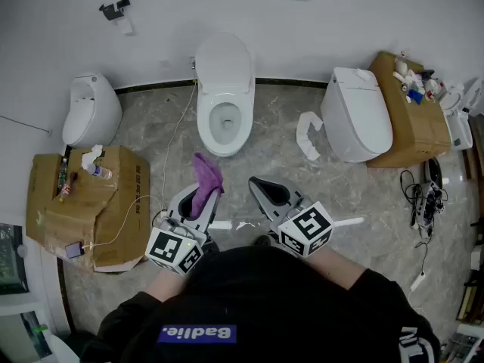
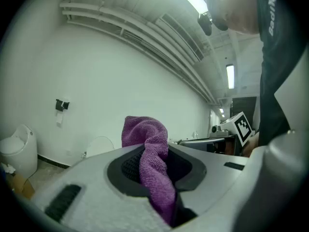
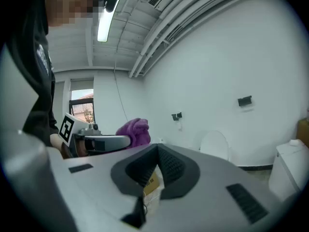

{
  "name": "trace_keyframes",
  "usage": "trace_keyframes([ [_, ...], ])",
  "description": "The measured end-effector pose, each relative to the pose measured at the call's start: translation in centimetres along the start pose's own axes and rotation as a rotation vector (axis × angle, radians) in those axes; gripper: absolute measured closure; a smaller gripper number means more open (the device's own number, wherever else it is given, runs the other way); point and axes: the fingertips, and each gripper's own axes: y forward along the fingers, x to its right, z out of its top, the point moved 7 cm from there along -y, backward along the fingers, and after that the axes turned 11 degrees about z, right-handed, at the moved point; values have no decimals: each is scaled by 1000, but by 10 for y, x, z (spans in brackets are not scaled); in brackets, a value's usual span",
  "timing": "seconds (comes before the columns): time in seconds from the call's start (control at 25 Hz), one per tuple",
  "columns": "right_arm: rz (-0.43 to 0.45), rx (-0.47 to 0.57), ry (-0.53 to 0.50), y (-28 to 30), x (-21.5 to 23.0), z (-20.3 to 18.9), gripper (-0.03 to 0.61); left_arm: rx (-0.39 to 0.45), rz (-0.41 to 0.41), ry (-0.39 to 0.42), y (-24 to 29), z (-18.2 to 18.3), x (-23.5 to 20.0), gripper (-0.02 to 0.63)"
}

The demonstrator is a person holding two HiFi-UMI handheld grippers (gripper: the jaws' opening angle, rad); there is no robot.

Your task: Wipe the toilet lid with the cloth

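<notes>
The white toilet (image 1: 224, 119) stands against the far wall with its lid (image 1: 224, 60) raised against the wall. A purple cloth (image 1: 206, 181) is pinched in my left gripper (image 1: 207, 197), which is shut on it and held over the floor in front of the bowl. In the left gripper view the cloth (image 2: 152, 164) bunches up above the jaws, and the lid (image 2: 99, 146) shows far off. My right gripper (image 1: 257, 181) hovers beside it on the right, shut and holding nothing. In the right gripper view the lid (image 3: 214, 146) and the cloth (image 3: 133, 131) both show.
A small white toilet (image 1: 91, 112) and a cardboard box (image 1: 113, 210) with a bottle stand at the left. Another toilet (image 1: 355, 116) and a box of bottles (image 1: 414, 131) sit at the right. A white strip (image 1: 306, 136) and cables (image 1: 428, 195) lie on the marble floor.
</notes>
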Motion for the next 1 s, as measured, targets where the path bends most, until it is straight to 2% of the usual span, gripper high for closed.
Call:
trace_keyframes([
  [0.32,41,-10,5,-18,30,-3,551,-1,34,-5,26,-5,22,526],
  [0.56,43,-5,22,-20,50,-5,551,-6,51,-4,43,-6,22,526],
  [0.76,42,5,14,-2,74,2,551,-2,71,-14,64,-2,-2,526],
  [1.0,11,-10,4,53,121,12,551,18,51,-46,115,0,-64,526],
])
